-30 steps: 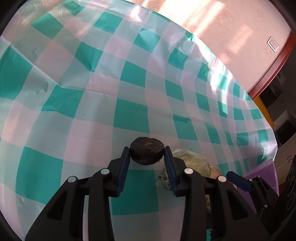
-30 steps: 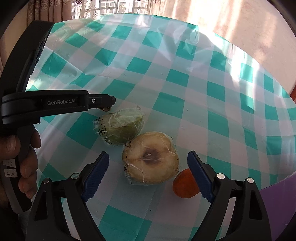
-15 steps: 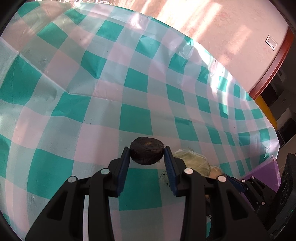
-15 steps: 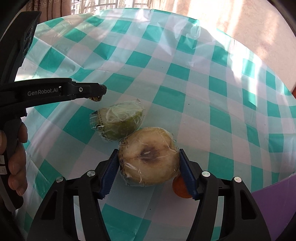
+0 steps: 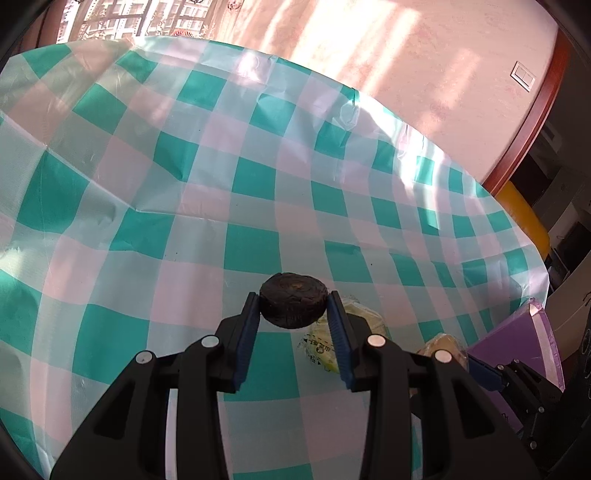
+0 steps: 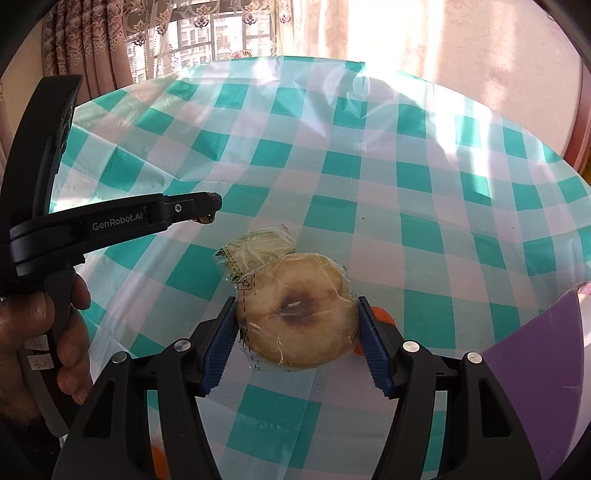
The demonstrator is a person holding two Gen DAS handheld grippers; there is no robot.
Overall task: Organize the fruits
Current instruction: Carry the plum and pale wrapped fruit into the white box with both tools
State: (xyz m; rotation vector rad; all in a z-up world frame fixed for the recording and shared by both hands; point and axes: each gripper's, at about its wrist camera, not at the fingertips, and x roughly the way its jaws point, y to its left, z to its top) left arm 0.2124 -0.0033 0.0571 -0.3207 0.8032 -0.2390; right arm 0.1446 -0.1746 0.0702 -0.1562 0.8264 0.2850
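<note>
My left gripper (image 5: 293, 308) is shut on a dark, round, wrinkled fruit (image 5: 293, 304), held above the green-and-white checked tablecloth (image 5: 184, 221). My right gripper (image 6: 297, 323) is shut on a plastic-wrapped, yellow-brown fruit half with a dark core (image 6: 297, 315), lifted off the cloth. A second wrapped, green fruit piece (image 6: 258, 249) lies on the cloth just beyond it; it also shows right of the left fingers (image 5: 325, 347). An orange fruit (image 6: 380, 317) peeks out behind the right finger. The left gripper (image 6: 210, 208) reaches in from the left in the right wrist view.
A purple container (image 6: 546, 354) stands at the table's right edge, also seen low at the right (image 5: 517, 332). A person's hand (image 6: 44, 332) holds the left tool. A curtained window (image 6: 184, 33) and a pink wall (image 5: 406, 55) lie beyond the table.
The right jaws closed from wide apart onto the wrapped fruit half and lifted it. Both grippers rose, so more of the table and the window shows. The left grip is unchanged.
</note>
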